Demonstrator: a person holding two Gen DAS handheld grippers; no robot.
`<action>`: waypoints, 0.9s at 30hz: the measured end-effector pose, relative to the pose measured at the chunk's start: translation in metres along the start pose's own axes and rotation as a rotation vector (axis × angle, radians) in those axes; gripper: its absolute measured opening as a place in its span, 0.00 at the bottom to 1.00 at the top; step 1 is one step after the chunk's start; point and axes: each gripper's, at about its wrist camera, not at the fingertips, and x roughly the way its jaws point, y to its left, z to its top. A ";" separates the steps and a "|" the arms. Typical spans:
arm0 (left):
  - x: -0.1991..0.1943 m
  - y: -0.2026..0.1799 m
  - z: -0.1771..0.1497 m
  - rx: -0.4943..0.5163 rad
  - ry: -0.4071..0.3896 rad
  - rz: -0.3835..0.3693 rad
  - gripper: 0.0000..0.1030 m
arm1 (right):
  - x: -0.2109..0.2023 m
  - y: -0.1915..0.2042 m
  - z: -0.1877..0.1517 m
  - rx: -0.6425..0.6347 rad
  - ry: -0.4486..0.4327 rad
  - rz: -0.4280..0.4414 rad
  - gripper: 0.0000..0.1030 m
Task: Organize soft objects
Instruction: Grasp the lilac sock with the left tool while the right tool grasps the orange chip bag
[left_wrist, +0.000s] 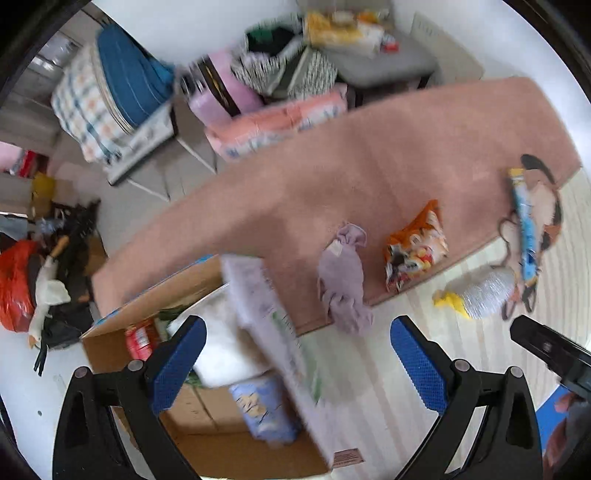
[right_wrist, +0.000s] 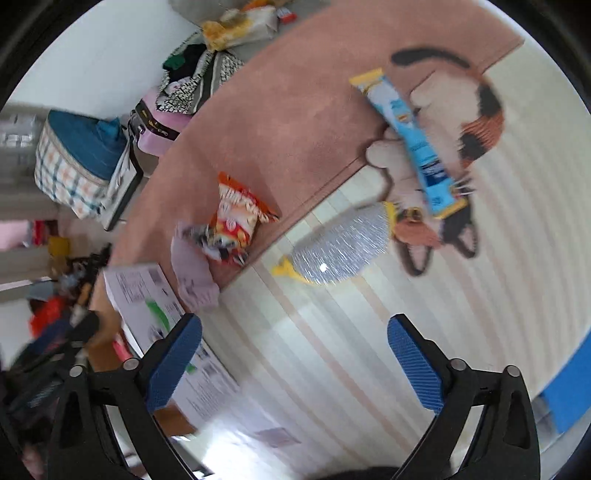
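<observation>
pale striped flooring (right_wrist: 332, 350) fills the lower half of both views, with a dusty pink rug (left_wrist: 369, 166) running diagonally above it and household clutter piled along the upper left. on the rug's near edge, at the centre of the left wrist view, lies a crumpled lilac cloth (left_wrist: 343, 280), limp and creased, its lower end hanging onto the floor. just to its right sits a puffy orange snack bag (left_wrist: 413, 247). further right, on the floor, a silvery glittering pouf with a yellow tip (left_wrist: 480, 293) rests near a calico cat plush (right_wrist: 454, 122) with a long blue packet (right_wrist: 417, 144) lying across it. an open cardboard box (left_wrist: 207, 417) in the lower left holds a white bundle and a pale blue packet, both blurred. the left gripper (left_wrist: 295, 365) has its blue-padded jaws spread wide with nothing between them, and the right gripper (right_wrist: 295, 363) is likewise agape and empty above the floor.
</observation>
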 end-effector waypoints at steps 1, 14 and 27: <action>0.014 -0.001 0.012 -0.013 0.039 -0.007 0.99 | 0.008 0.000 0.011 0.016 0.022 0.040 0.96; 0.060 0.017 0.061 -0.161 0.140 -0.009 0.98 | 0.144 0.041 0.087 0.185 0.273 0.192 0.64; 0.103 -0.026 0.059 0.012 0.250 -0.050 0.98 | 0.120 0.065 0.089 -0.307 0.146 -0.317 0.36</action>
